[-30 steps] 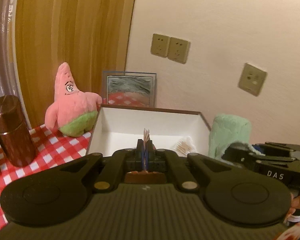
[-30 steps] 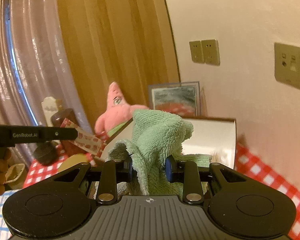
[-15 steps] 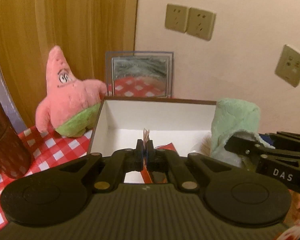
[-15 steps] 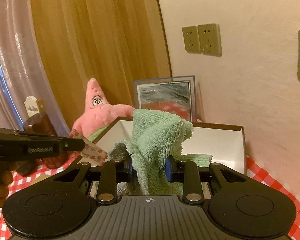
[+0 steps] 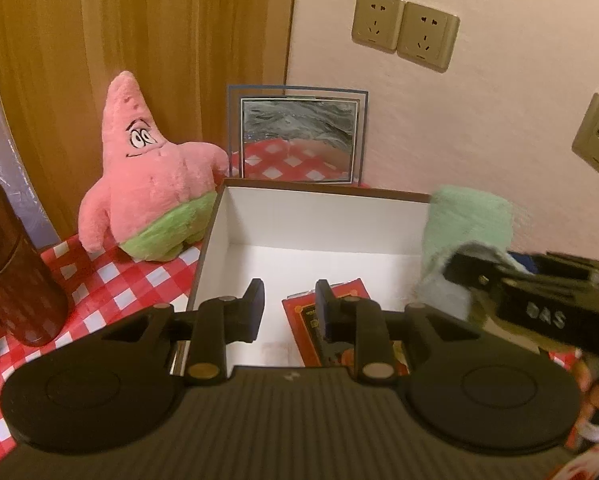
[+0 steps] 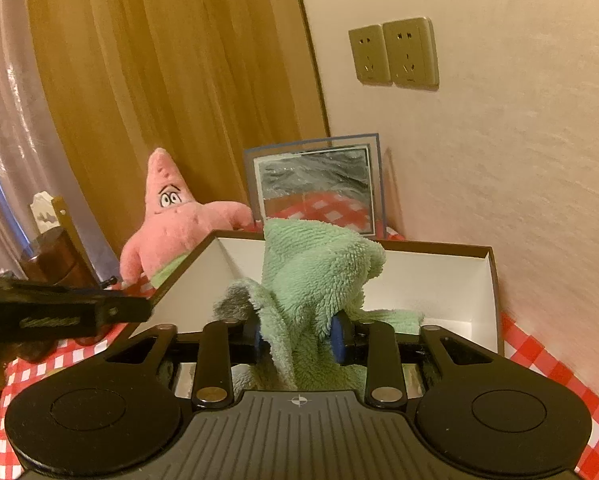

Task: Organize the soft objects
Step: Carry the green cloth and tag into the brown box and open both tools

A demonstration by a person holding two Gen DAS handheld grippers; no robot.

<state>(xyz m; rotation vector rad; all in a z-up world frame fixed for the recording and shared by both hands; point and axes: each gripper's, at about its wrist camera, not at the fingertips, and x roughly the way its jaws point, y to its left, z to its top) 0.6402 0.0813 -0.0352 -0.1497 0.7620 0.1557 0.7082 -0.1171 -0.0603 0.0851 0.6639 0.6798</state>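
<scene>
Both of my grippers sit low in their frames, over the white box. My left gripper (image 5: 289,306) has just been opening: its jaws stand apart with nothing between them, and only the box floor shows through the gap. Just right of that gap, low in the left wrist view, a red packet (image 5: 349,320) lies flat on the floor of the white box (image 5: 319,216), partly hidden behind the right finger.

My right gripper (image 6: 299,334) has its jaws either side of the green towel (image 6: 319,268). They have just been opening, but the blue pads still look sunk into the pile, so I read the towel as pinched between them. The towel rises in a fluffy bunch at the centre of the right wrist view, in front of the box's far wall, and its lower folds hang over the near edge.

At centre left of the left wrist view, a pink star plush (image 5: 147,172) stands upright on the red checked cloth (image 5: 111,280), just beside the box's left wall. A framed mirror (image 5: 297,138) leans against the wall behind the box. A brown canister (image 5: 11,268) stands at the left edge.
</scene>
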